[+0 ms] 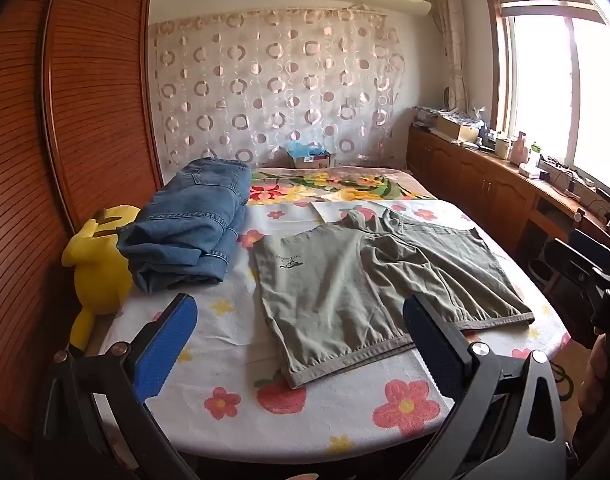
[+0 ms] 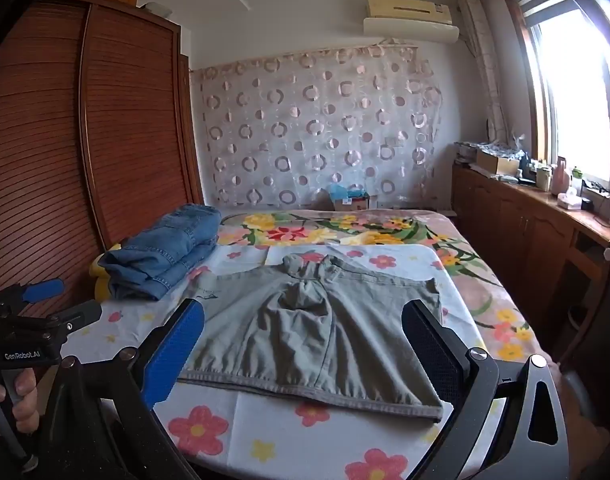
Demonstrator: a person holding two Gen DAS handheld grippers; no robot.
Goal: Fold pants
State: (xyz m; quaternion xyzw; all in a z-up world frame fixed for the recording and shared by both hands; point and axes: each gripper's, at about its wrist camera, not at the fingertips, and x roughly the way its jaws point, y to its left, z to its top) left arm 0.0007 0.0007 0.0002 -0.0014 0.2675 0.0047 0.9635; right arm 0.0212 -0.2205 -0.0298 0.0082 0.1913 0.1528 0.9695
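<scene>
You are holding both claws wide apart with nothing between the pads: the left gripper [image 1: 301,320] is hovering over the near edge of the bed [image 1: 345,432], and the right gripper [image 2: 305,328] is hanging just beside it, both looking down on the cloth. The grey-green pants [image 1: 369,280] are lying spread flat on the flowered sheet [image 1: 233,336], waistband toward you, legs running to the far side. They are looking like thin, soft cotton: light, limp, likely sagging and creasing wherever you are not supporting them. Judging by that, you are best taking the elastic waistband [image 2: 305,392] at its two near corners, where the doubled hem is giving the pads something firm. The folded jeans [image 1: 193,224] are sitting well apart, far left
</scene>
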